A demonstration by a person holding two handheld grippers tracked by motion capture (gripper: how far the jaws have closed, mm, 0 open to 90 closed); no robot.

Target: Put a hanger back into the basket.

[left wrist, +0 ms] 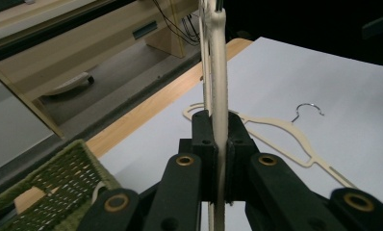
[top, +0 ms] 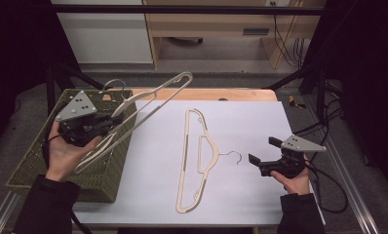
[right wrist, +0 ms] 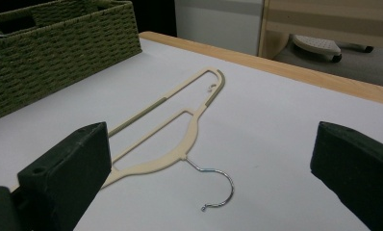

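My left gripper (top: 110,126) is shut on a beige hanger (top: 155,95), which it holds tilted in the air above the green wicker basket (top: 36,168). In the left gripper view the jaws of my left gripper (left wrist: 218,137) pinch the held hanger (left wrist: 218,53) edge-on. A second beige hanger (top: 196,161) with a metal hook lies flat on the white sheet (top: 260,126) in the middle of the table. My right gripper (top: 261,151) rests open to the right of that hook. In the right gripper view the flat hanger (right wrist: 180,130) lies ahead of the wide-apart jaws of my right gripper (right wrist: 213,178).
The basket (right wrist: 59,53) stands at the table's left side. A wooden strip (top: 206,93) runs along the table's far edge, with furniture and cables on the floor beyond. Black frame bars stand at both sides of the table.
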